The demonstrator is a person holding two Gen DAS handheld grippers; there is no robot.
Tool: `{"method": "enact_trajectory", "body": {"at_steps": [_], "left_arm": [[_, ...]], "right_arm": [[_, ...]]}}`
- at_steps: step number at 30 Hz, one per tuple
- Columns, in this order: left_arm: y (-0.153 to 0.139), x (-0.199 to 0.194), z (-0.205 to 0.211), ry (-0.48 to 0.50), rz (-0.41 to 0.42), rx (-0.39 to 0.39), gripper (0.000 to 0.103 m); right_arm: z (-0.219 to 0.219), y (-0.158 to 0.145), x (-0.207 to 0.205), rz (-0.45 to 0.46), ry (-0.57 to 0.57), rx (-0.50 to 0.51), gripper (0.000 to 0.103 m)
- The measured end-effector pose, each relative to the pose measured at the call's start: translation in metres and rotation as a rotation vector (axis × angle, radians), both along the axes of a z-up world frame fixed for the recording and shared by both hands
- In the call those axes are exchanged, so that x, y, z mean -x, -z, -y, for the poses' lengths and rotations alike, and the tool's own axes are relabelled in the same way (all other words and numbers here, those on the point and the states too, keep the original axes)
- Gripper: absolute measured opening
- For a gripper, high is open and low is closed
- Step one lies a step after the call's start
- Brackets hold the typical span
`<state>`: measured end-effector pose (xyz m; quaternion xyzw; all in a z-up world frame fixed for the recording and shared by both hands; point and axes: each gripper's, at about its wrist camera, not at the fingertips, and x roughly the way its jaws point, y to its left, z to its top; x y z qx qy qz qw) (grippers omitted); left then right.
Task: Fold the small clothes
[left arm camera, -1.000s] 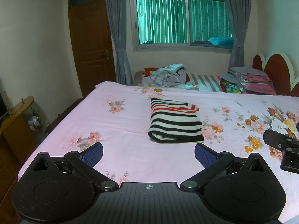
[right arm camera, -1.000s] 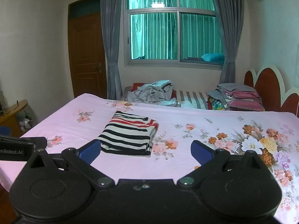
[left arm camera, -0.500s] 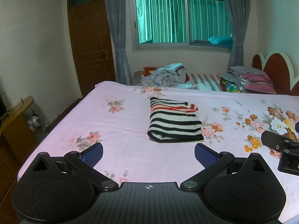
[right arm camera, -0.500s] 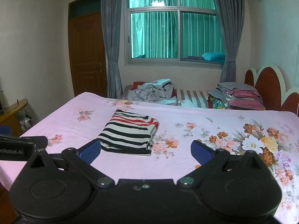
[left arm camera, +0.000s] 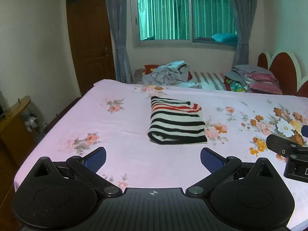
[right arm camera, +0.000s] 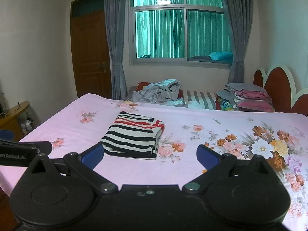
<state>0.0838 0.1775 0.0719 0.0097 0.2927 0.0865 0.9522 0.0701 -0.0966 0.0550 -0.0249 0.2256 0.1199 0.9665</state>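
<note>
1 folded striped garment (left arm camera: pixel 176 123), 2 hand-held grippers, 1 bed (left arm camera: pixel 123 119), 1 window (left arm camera: pixel 184 15), 1 door (left arm camera: pixel 88 42), 2 curtains.

folded garment (left arm camera: pixel 176 124) mid bed (left arm camera: pixel 119 127), clothes pile (left arm camera: pixel 166 74) behind, door (left arm camera: pixel 89 44) left

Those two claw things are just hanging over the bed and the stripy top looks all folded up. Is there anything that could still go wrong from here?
Possibly. The striped garment lies folded on the pink sheet, and both the left hand-held gripper and the right hand-held gripper are open and empty. A careless reach could catch its loose front edge and undo the fold. The two grippers also sit close together, so they might bump. Dragging the garment could wrinkle the sheet.
</note>
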Motion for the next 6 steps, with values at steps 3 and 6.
{"method": "enact_trajectory", "body": {"at_steps": [3,6], "left_arm": [[0.0,-0.001,-0.001,-0.007,0.029,0.0,0.103],[0.002,-0.013,-0.003,-0.008,0.019,-0.002,0.103]], "right_arm": [[0.002,0.001,-0.006,-0.007,-0.001,0.001,0.103],[0.004,0.003,-0.009,-0.014,0.008,0.001,0.103]]}}
